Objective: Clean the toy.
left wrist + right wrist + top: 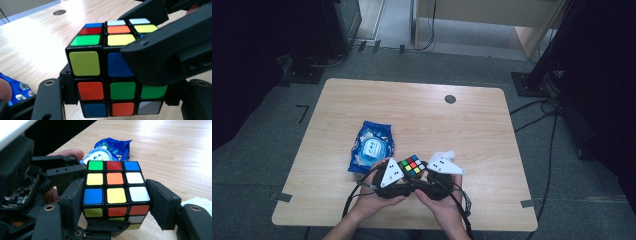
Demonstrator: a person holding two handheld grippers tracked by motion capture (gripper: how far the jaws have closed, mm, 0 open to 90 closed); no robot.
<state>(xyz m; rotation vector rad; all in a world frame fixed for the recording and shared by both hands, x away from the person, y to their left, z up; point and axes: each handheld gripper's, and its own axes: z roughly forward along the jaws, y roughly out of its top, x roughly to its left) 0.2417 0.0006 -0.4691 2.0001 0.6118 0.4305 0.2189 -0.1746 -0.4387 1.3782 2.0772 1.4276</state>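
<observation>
- I've got a scrambled puzzle cube at the near edge of the wooden table, approx centre, held between both grippers; hard glossy plastic, black frame, square colour stickers w/ rounded corners
- right gripper: its two matte black jaws are pressed on opposite sides of the cube, i.e. clamped on it; the jaw faces look flat and blocky, brass-coloured screws at the pivots
- left gripper: in its own view one jaw sits flush against the cube's left side; the other side is covered by the right gripper's big black jaw crossing in front, so I can't tell if the left is truly clamped or only resting there
- cube top in right gripper view reads green/red/blue, yellow/orange/white, blue/yellow/white; lower rows are partly hidden by a black jaw
- table is pale wood-grain laminate, rounded corners, a small dark round cap near the far edge
- crinkly blue foil packet lies just left of the grippers, shiny, w/ a round white-and-blue print; contents can't be seen, pkt looks closed from what I see
- crumpled white tissue-like thing just by the right gripper, partly under its grey three-cornered plate
- from the high view the left gripper and both hands bunch together, so jaw detail is too small there
- a fingertip shows behind the left gripper in the right gripper view, edge blurred
</observation>
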